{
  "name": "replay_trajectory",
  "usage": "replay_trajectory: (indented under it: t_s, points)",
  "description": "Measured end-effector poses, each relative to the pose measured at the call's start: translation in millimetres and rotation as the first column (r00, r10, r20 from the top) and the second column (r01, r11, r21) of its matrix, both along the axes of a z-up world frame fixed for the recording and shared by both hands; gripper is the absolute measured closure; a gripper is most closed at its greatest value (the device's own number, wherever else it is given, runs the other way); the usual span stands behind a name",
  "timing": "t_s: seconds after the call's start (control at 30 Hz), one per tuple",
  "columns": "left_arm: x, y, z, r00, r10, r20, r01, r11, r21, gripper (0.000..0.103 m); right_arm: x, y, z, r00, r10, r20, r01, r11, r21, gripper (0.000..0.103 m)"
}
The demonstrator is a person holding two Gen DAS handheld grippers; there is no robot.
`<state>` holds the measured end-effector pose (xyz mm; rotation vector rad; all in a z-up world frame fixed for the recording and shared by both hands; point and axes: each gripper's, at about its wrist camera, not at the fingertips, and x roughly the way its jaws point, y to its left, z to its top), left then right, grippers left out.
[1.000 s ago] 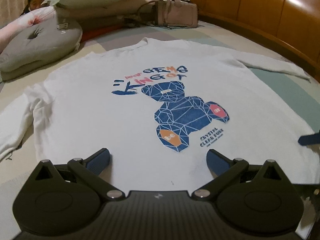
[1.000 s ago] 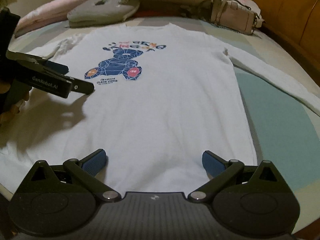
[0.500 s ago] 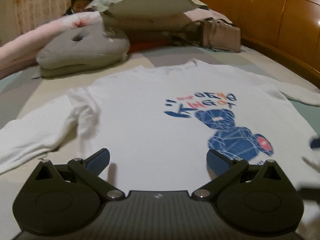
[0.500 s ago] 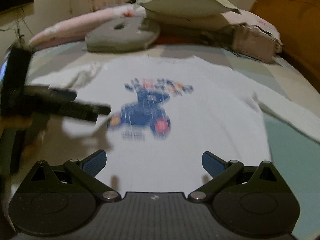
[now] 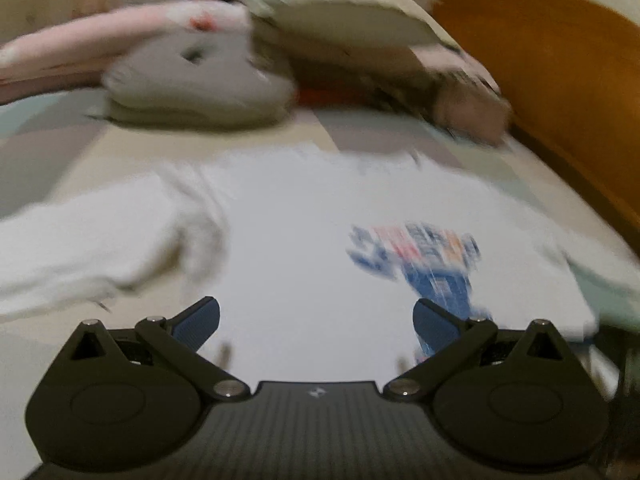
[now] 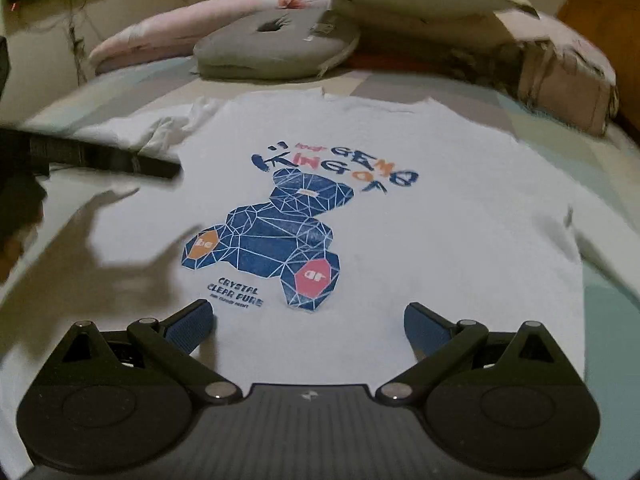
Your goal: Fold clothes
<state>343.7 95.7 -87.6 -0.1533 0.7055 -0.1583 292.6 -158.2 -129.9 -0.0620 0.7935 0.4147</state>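
Right wrist view: both tongs [image 6: 306,326] [image 5: 316,322] gape wide (holding nothing) above the flat white sweatshirt [image 6: 440,208].

Both views are advancing up the white long-sleeved sweatshirt with the blue bear print [image 6: 360,208] toward its collar. The left gripper [image 5: 316,322] is swinging leftward, its view now motion-blurred; the bunched left sleeve [image 5: 100,240] is entering frame. The right gripper [image 6: 306,320] is now sitting just below the bear.

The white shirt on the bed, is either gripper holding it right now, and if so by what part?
Neither. The left gripper and right gripper are both open above the white shirt, which lies flat on the bed.
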Motion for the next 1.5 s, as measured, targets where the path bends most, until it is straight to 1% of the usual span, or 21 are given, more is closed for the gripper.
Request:
replay_trajectory:
  t_s: [0.03,0.1,0.13,0.17,0.23,0.3,0.33,0.4,0.43,0.53,0.63,0.7,0.77,0.83,0.93,1.07,1.1,1.2,1.3,1.47,1.5]
  points:
    - [6.8,10.1,6.9,1.0,0.03,0.004,-0.03,0.999,-0.015,0.001,0.3,-1.2,0.2,1.0,-0.003,-0.003,0.003,1.0,0.009,0.0]
    - [28.4,37.1,11.8,0.996,0.088,-0.024,-0.088,0.996,-0.033,0.001,1.3,-3.3,0.7,1.0,-0.01,-0.01,0.01,1.0,0.028,0.0]
    - [39.2,50.4,10.8,0.992,0.12,-0.041,-0.121,0.992,-0.026,0.001,1.8,-4.6,1.0,1.0,-0.016,-0.013,0.017,0.999,0.039,0.0]
    - [49.4,63.1,8.0,0.986,0.154,-0.057,-0.155,0.988,-0.008,0.001,2.3,-6.0,1.4,1.0,-0.023,-0.016,0.024,0.998,0.05,0.0]
    - [63.5,88.2,-2.5,0.973,0.205,-0.101,-0.207,0.978,-0.005,0.001,4.1,-6.6,1.4,0.999,-0.028,-0.016,0.029,0.998,0.053,0.0]
    - [68.8,115.3,-18.2,0.95,0.259,-0.175,-0.271,0.962,-0.045,0.001,6.2,-5.7,0.7,0.999,-0.031,-0.013,0.032,0.998,0.048,0.0]
    - [67.8,127.8,-24.4,0.942,0.269,-0.198,-0.288,0.955,-0.072,0.001,6.4,-4.6,0.7,1.0,-0.028,-0.01,0.029,0.999,0.04,0.0]
    - [56.7,148.8,-24.3,0.946,0.272,-0.178,-0.295,0.949,-0.113,0.001,6.4,-3.1,0.7,1.0,-0.023,-0.005,0.023,0.999,0.026,0.0]
    - [51.3,158.3,-21.4,0.937,0.302,-0.176,-0.322,0.941,-0.101,0.001,6.2,-2.8,0.6,1.0,-0.021,-0.004,0.021,1.0,0.021,0.0]
    - [38.2,185.5,-8.2,0.896,0.403,-0.187,-0.414,0.91,-0.025,0.001,6.5,-3.1,0.5,1.0,-0.021,-0.006,0.021,1.0,0.02,0.0]
    - [15.3,215.8,9.0,0.863,0.479,-0.162,-0.488,0.872,-0.022,0.001,6.4,-4.7,2.2,1.0,-0.026,-0.012,0.026,0.999,0.033,0.0]
    - [-0.6,234.7,15.0,0.844,0.512,-0.163,-0.526,0.848,-0.061,0.001,6.8,-5.5,3.0,0.999,-0.029,-0.018,0.03,0.999,0.044,0.0]
    - [-18.5,255.0,13.4,0.823,0.536,-0.19,-0.562,0.816,-0.135,0.001,7.1,-5.9,3.6,0.999,-0.032,-0.023,0.033,0.998,0.05,0.0]
    - [-36.2,273.3,5.5,0.807,0.548,-0.22,-0.589,0.779,-0.216,0.001,7.2,-5.6,3.2,0.999,-0.034,-0.023,0.035,0.998,0.049,0.0]
    - [-57.4,296.1,-10.8,0.79,0.56,-0.252,-0.613,0.732,-0.296,0.001,7.2,-4.7,2.5,0.999,-0.034,-0.021,0.035,0.998,0.045,0.0]
    - [-70.1,320.9,-32.7,0.767,0.583,-0.267,-0.64,0.662,-0.391,0.001,6.5,-2.4,1.6,0.999,-0.032,-0.012,0.032,0.999,0.028,0.0]
    - [-71.9,325.4,-36.0,0.767,0.585,-0.265,-0.639,0.651,-0.41,0.001,6.4,-2.1,1.3,0.999,-0.032,-0.01,0.033,0.999,0.027,0.0]
    - [-73.6,330.6,-40.5,0.781,0.581,-0.226,-0.615,0.656,-0.438,0.001,6.0,-1.0,1.0,0.999,-0.032,-0.006,0.032,0.999,0.02,0.0]
    - [-74.8,338.0,-45.5,0.774,0.609,-0.177,-0.608,0.635,-0.476,0.001,5.5,-1.0,1.2,1.0,-0.03,-0.005,0.031,0.999,0.022,0.0]
    - [-74.0,354.0,-58.1,0.722,0.684,-0.105,-0.612,0.56,-0.558,0.003,5.6,-0.5,0.9,1.0,-0.03,-0.002,0.03,0.999,0.019,0.0]
    - [-72.5,354.9,-58.9,0.712,0.695,-0.099,-0.618,0.553,-0.558,0.005,5.6,-0.2,0.8,1.0,-0.03,-0.001,0.03,0.999,0.017,0.0]
